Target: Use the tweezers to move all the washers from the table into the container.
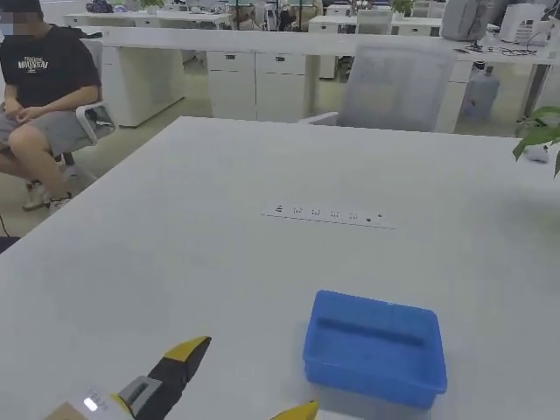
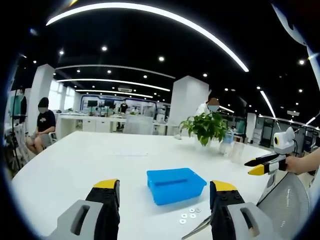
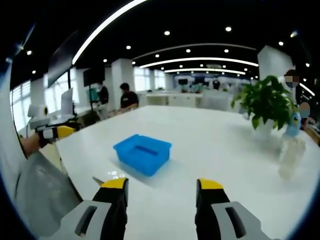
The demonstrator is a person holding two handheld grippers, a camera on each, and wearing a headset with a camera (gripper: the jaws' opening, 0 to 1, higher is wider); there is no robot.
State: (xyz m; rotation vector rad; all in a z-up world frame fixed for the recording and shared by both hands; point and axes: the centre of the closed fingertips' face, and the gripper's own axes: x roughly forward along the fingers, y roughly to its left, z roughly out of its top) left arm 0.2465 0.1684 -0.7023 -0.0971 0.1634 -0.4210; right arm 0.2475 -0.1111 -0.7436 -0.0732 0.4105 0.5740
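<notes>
Lying loose on the white table (image 2: 65,170), a small cluster of washers (image 2: 190,214) was seen in the left gripper view, just beside the near corner of the blue container (image 2: 175,184) and outside it. The tweezers (image 2: 197,229) were laid flat on the table close to the washers, by that gripper's right-hand jaw, and were gripped by nothing. The left gripper (image 2: 165,186) was held low, short of the container, with its jaws wide apart and nothing between them. In the head view its yellow tips were seen at the bottom edge, with the container just beyond them. The right gripper (image 3: 162,185) was likewise held with its jaws spread and nothing caught between them (from the left gripper view it was seen well off to the side, past the table's edge, held in a hand (image 2: 300,162)). From the right gripper view the container was seen ahead, near the table's edge. A potted plant (image 2: 205,127) was stood farther back on the table, well apart from the container.
</notes>
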